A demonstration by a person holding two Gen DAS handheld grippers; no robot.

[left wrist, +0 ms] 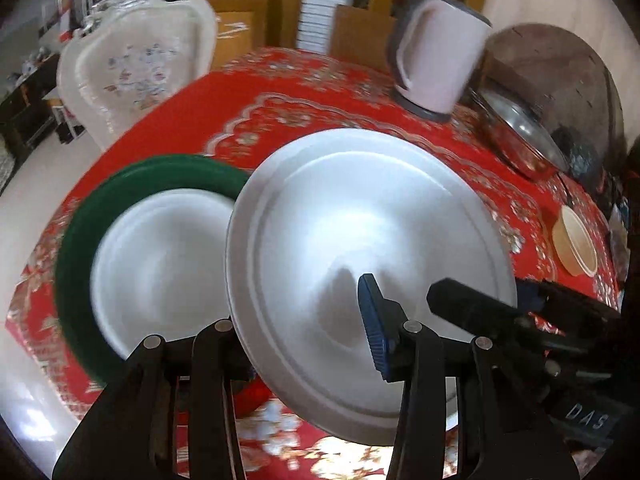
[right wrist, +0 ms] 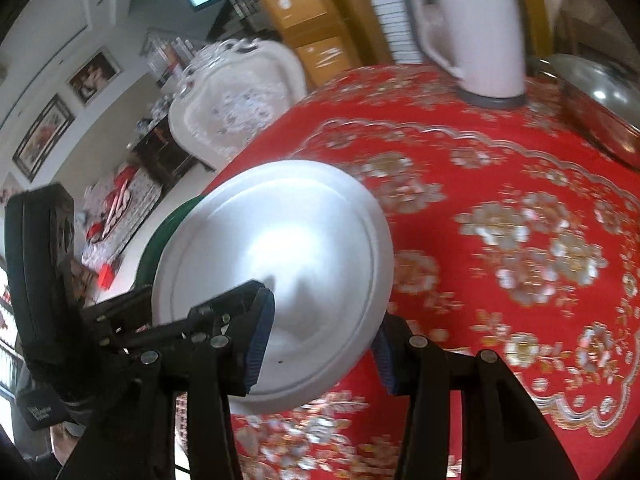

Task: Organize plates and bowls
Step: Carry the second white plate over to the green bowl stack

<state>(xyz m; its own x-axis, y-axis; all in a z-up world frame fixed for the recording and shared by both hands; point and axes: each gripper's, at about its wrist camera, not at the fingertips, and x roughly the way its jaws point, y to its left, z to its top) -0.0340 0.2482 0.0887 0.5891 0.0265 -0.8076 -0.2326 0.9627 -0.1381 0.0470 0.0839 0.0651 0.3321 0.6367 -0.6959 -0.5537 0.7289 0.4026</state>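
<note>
We have the large round white plastic plate (left wrist: 360, 264) lifted off the table and tilted, and both tools are on it: our left gripper (left wrist: 304, 340) pinches its near rim, one blue ribbed pad above the plate face and the other finger hidden beneath, while our right gripper (right wrist: 320, 344) clamps the same plate from its own side, one blue pad on the face and the other under the rim. We judge the step in hand to be carrying this plate over to stack it on the white dish that sits on the round dark green plate (left wrist: 80, 240) just to its left. To do it well we should level the plate before lowering, keep both grips equal so it does not twist, centre it over the stack, and let go only once the rim rests all round. The plate itself looks smooth, glossy and light, with a raised ring near its edge, so it may slip under the pads. Farther off on the red floral tablecloth (left wrist: 304, 100) stand a small cream bowl (left wrist: 576, 240) to the right, a pale pink electric kettle (left wrist: 436, 56) and a steel lidded pan (left wrist: 520, 132).
</note>
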